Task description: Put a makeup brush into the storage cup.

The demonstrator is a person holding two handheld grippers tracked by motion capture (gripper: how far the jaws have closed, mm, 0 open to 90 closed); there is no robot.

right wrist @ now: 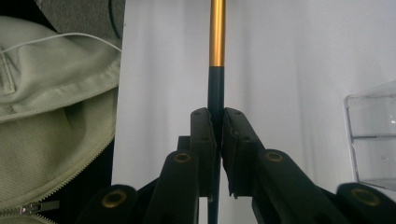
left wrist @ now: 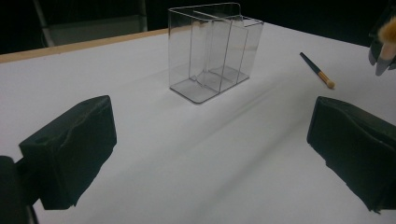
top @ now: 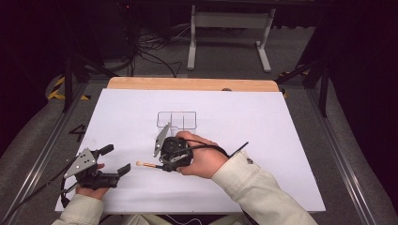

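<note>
My right gripper [top: 163,165] is shut on a thin makeup brush [top: 148,164] with a dark handle, a gold ferrule and a pale tip that points left over the white sheet. In the right gripper view the jaws [right wrist: 215,116] pinch the dark handle below the gold ferrule [right wrist: 217,37]. A clear plastic organizer [top: 176,120] with upright dividers stands just beyond that hand. My left gripper [top: 115,159] rests open and empty at the front left. In the left gripper view a second brush [left wrist: 317,71] lies on the sheet to the right of the organizer [left wrist: 212,51].
The white sheet [top: 244,122] covers a wooden table [top: 192,84] whose far edge shows. A pale green jacket [right wrist: 51,116] with a zip hangs at the near edge. Beyond the table stand a white frame [top: 230,28] and loose cables [top: 150,47] on the floor.
</note>
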